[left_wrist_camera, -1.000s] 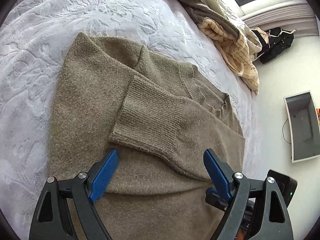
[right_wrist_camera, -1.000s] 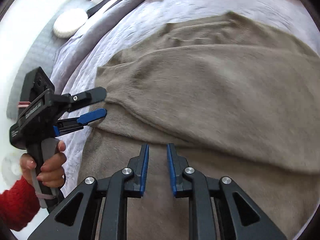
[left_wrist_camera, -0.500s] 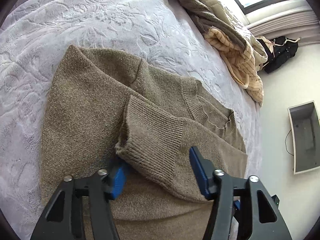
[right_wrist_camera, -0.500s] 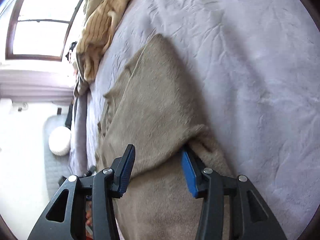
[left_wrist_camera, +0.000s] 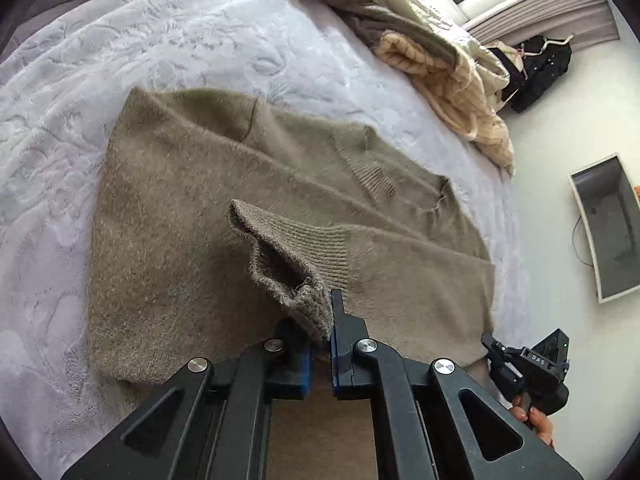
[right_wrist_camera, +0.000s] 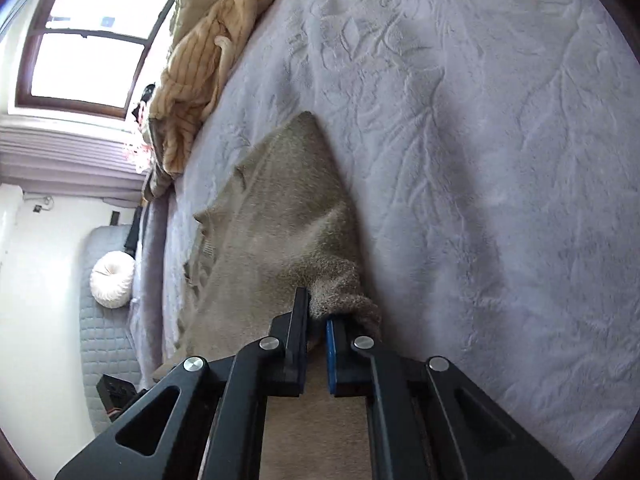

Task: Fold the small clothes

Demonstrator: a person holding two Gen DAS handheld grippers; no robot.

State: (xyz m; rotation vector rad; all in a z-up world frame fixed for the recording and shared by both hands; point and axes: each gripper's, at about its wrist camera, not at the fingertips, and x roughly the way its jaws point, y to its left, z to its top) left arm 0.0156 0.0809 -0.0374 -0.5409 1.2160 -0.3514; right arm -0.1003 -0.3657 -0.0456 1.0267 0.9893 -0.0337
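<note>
An olive-brown knit sweater (left_wrist_camera: pixel 180 208) lies flat on the pale lilac bedspread (left_wrist_camera: pixel 120 40). My left gripper (left_wrist_camera: pixel 320 320) is shut on the ribbed cuff (left_wrist_camera: pixel 296 276) of the sleeve that lies folded across the body, and lifts the cuff a little. In the right wrist view the sweater (right_wrist_camera: pixel 280 208) runs away from me, and my right gripper (right_wrist_camera: pixel 318 312) is shut on a bunched edge of it (right_wrist_camera: pixel 340 292) beside the bedspread (right_wrist_camera: pixel 500 160). The right gripper also shows in the left wrist view (left_wrist_camera: pixel 528 372) at the lower right, held by a hand.
A pile of beige striped and olive clothes (left_wrist_camera: pixel 440 52) lies at the far corner of the bed, also in the right wrist view (right_wrist_camera: pixel 196 60). Beyond the bed edge are a grey tray (left_wrist_camera: pixel 608 228), dark clothing (left_wrist_camera: pixel 540 64), a window (right_wrist_camera: pixel 92 36) and a white round cushion (right_wrist_camera: pixel 112 280).
Both grippers went from open to shut: the left closed on the sleeve cuff and raised it, the right closed on the sweater's edge. The right gripper swung from the sweater's middle to its side.
</note>
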